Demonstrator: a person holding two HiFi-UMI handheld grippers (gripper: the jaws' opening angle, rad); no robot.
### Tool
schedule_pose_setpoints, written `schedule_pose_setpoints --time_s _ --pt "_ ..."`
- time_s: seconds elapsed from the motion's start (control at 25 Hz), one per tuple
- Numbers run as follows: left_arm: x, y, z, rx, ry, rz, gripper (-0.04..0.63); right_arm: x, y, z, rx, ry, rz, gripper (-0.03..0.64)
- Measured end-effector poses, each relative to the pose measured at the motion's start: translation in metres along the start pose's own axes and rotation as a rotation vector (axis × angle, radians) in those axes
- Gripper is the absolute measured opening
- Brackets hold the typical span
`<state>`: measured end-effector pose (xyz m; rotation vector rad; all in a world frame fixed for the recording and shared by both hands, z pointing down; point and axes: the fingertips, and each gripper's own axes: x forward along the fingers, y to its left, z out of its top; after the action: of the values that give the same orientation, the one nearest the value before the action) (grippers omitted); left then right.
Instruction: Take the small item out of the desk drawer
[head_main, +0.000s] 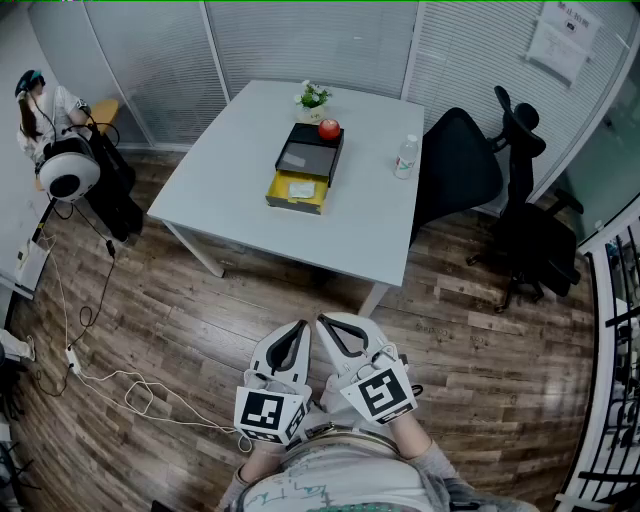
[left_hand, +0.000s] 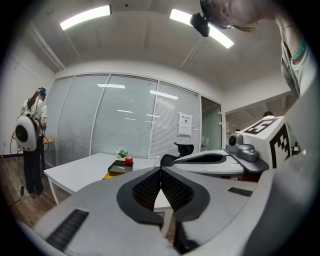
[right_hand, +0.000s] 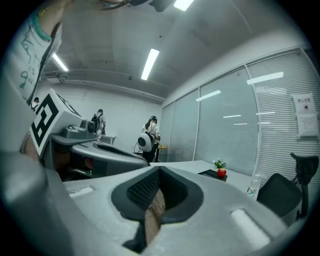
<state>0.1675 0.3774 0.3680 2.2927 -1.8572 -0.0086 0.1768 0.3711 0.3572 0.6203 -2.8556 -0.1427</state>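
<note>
A black desk drawer unit (head_main: 312, 150) stands on the white table (head_main: 230, 170), far from me, with its yellow drawer (head_main: 297, 191) pulled open toward me. A small pale item (head_main: 300, 187) lies inside it. A red apple (head_main: 329, 129) rests on top of the unit. My left gripper (head_main: 296, 328) and right gripper (head_main: 328, 325) are side by side close to my body, well short of the table. Both are shut and hold nothing. In the left gripper view the left gripper (left_hand: 161, 170) points at the unit (left_hand: 119, 168). The right gripper (right_hand: 159, 170) has its pads together too.
A small potted plant (head_main: 313, 97) and a water bottle (head_main: 405, 157) stand on the table. Two black office chairs (head_main: 460, 165) (head_main: 528, 225) sit at its right. A person (head_main: 40, 110) and round white equipment (head_main: 68, 172) are at far left. Cables (head_main: 110, 380) trail over the wooden floor.
</note>
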Motion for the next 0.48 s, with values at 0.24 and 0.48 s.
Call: schedule_pose_setpoints --time_s 0.24,0.48 --pt "0.01 0.0 0.006 0.002 -0.016 0.011 -0.002 0.0 -0.008 -0.008 -0.007 -0.037 0.037 0.002" --pt "0.024 -0.001 0.003 0.008 -0.011 0.032 -0.002 0.0 -0.026 -0.012 0.033 -0.04 0.053 0.002"
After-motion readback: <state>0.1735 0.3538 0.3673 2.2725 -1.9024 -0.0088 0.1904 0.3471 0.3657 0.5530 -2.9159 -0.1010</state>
